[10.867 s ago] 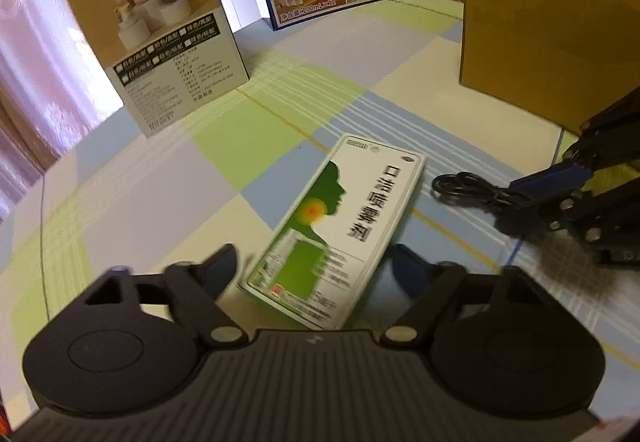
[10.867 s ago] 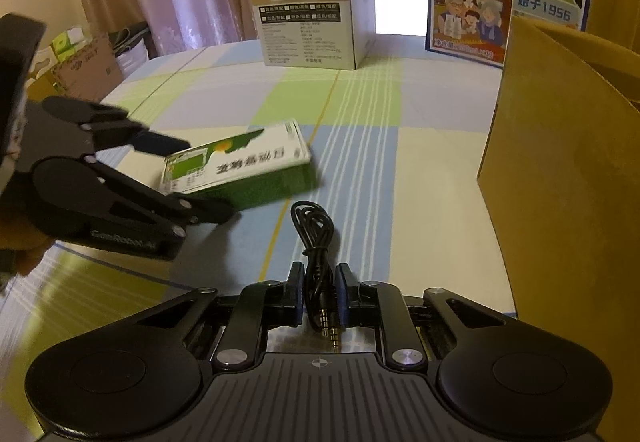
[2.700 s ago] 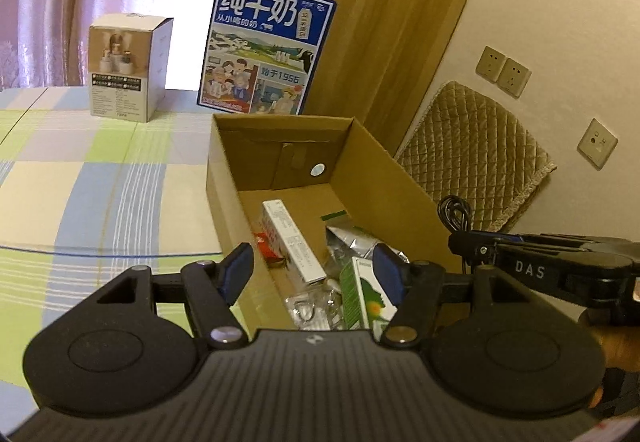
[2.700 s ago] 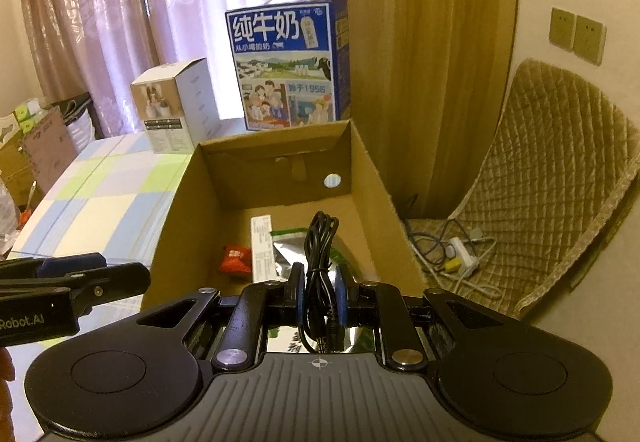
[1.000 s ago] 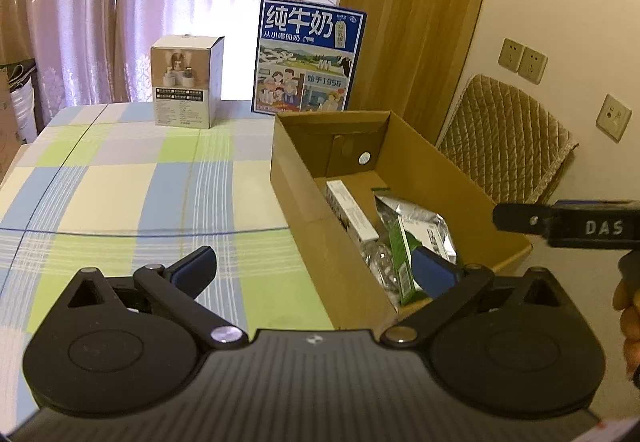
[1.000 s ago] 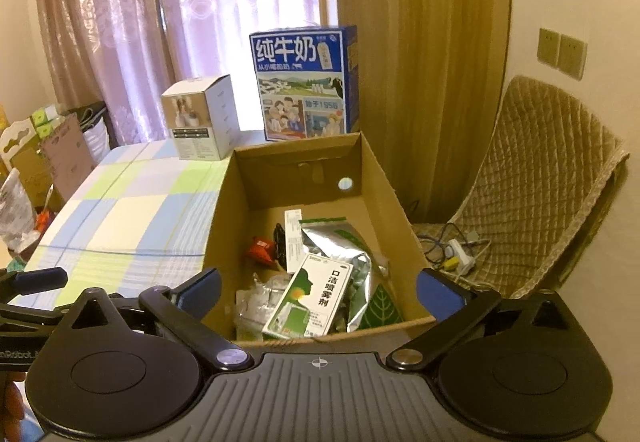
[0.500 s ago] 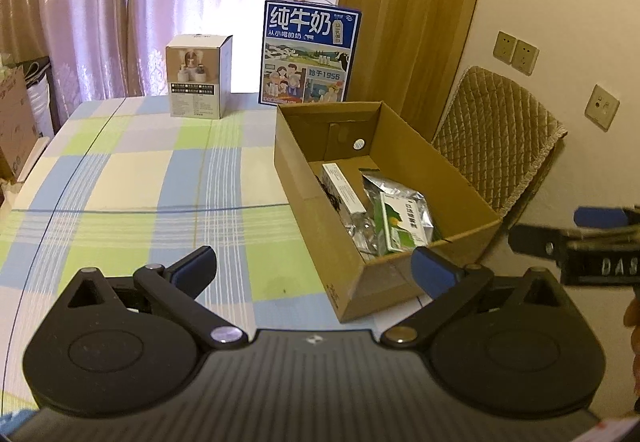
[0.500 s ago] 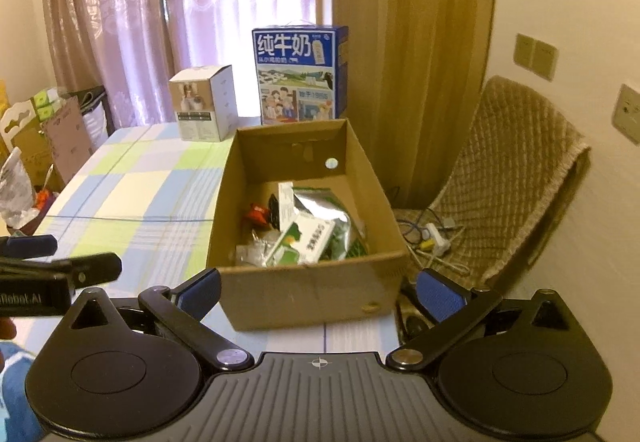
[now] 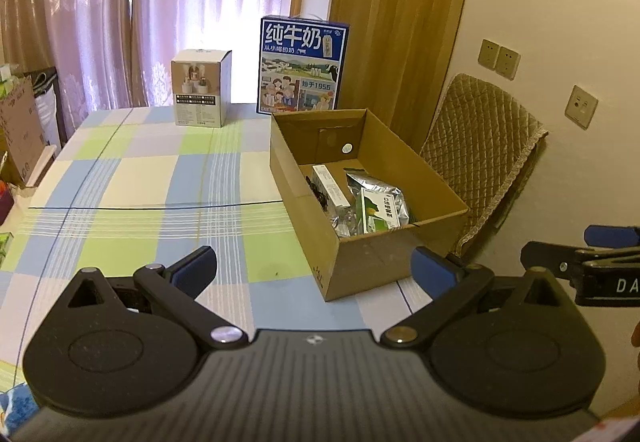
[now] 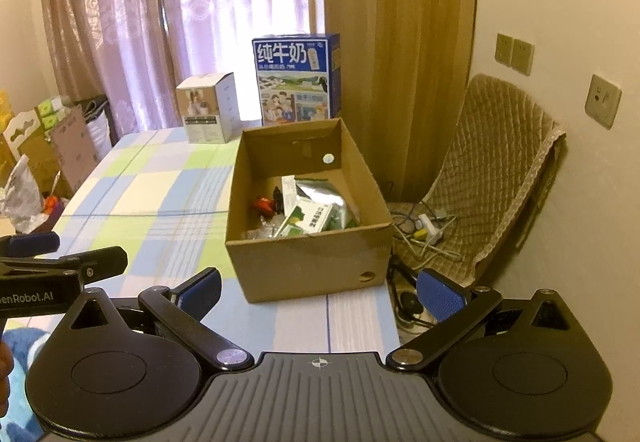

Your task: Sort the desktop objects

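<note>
Both my grippers, left [image 9: 314,268] and right [image 10: 320,288], gape empty, box [image 10: 312,262] looks loaded, table [image 9: 132,178] bare; sorting seems done, nothing left to grab.

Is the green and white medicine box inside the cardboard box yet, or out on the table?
Inside. The green and white medicine box lies atop a silver foil pouch within the cardboard box; both grippers are open and hold nothing.

On the table [image 9: 132,178], at its right edge: an open cardboard box [image 9: 372,262]. In the box: a spray carton [image 9: 378,212] on a foil pouch [image 9: 380,188], a long carton [image 9: 330,186] to the left. Far behind: a milk case [image 9: 302,70], a small box [image 9: 200,94] left of it. Right of the table: a chair [image 9: 480,146].
</note>
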Tool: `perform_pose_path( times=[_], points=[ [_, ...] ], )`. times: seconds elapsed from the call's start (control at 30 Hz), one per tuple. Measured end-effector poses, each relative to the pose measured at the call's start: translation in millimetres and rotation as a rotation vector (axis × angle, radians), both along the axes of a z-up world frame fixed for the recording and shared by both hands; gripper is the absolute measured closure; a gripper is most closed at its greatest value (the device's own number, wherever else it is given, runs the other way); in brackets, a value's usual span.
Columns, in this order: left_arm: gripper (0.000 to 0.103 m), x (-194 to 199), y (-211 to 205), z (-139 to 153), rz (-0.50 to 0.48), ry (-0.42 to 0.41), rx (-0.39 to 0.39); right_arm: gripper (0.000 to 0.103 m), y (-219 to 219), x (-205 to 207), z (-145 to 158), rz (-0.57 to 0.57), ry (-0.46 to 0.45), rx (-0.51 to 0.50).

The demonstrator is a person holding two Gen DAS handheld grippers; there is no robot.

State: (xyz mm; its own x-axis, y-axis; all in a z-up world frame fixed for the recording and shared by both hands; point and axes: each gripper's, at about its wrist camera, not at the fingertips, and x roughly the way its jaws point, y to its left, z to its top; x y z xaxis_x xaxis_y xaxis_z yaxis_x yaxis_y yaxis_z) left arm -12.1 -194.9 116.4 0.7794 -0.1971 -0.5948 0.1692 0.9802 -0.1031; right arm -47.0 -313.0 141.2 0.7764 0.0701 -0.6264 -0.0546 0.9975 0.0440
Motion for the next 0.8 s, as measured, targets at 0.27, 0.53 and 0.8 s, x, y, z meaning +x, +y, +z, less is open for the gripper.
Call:
perform_pose_path(
  times=[0.27, 0.53, 0.8],
  points=[
    [0.001, -33.4, 4.0, 4.3, 0.006, -0.03, 0.036, 0.002, 16.3, -26.8, 1.4, 0.024, -0.009, -0.007],
    [0.001, -61.5, 14.8, 6.8, 0.021, -0.051, 0.037, 0.002, 28.8, -48.5, 11.1, 0.043, -0.043, -0.017],
    [0.001, -81.3, 23.9, 14.9, 0.03, -0.083, 0.033, 0.002, 40.8, -62.9, 16.1, 0.059, -0.067, -0.023]
  ],
)
